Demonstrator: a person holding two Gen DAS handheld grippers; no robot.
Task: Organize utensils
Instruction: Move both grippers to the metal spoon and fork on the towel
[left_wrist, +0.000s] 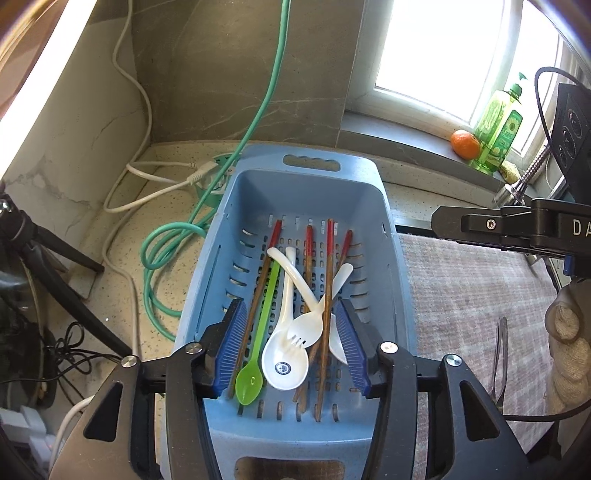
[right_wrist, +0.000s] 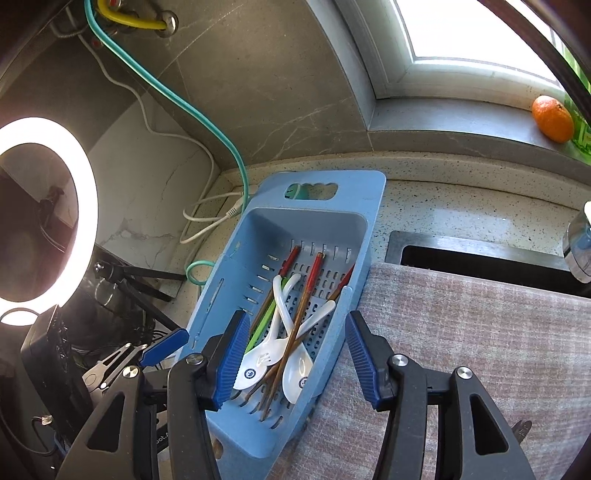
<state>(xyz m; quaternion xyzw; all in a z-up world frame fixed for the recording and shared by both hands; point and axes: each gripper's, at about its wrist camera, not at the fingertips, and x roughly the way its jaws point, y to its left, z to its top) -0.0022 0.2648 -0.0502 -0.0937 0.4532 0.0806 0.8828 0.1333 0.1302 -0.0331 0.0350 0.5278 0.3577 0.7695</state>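
Note:
A blue slotted basket (left_wrist: 373, 206) on the counter holds a green spoon (left_wrist: 255, 350), white spoons (left_wrist: 286, 354), a white spork (left_wrist: 308, 328) and several red-tipped wooden chopsticks (left_wrist: 327, 295). My left gripper (left_wrist: 291, 339) is open and empty, hovering over the basket's near end with the utensils between its fingers. My right gripper (right_wrist: 295, 354) is open and empty, above the basket's (right_wrist: 369, 192) right rim; its body shows in the left wrist view (left_wrist: 517, 229). The same utensils show in the right wrist view, white spoons (right_wrist: 295, 373) and chopsticks (right_wrist: 295, 325).
A woven grey-pink mat (right_wrist: 461, 332) lies right of the basket, with metal tongs (left_wrist: 500, 362) on it. A sink slot (right_wrist: 480, 258) and faucet (right_wrist: 580, 243) are behind. Green hose (left_wrist: 162, 251), white cable (left_wrist: 147, 177), ring light (right_wrist: 48, 221), orange (left_wrist: 464, 144), soap bottle (left_wrist: 498, 125).

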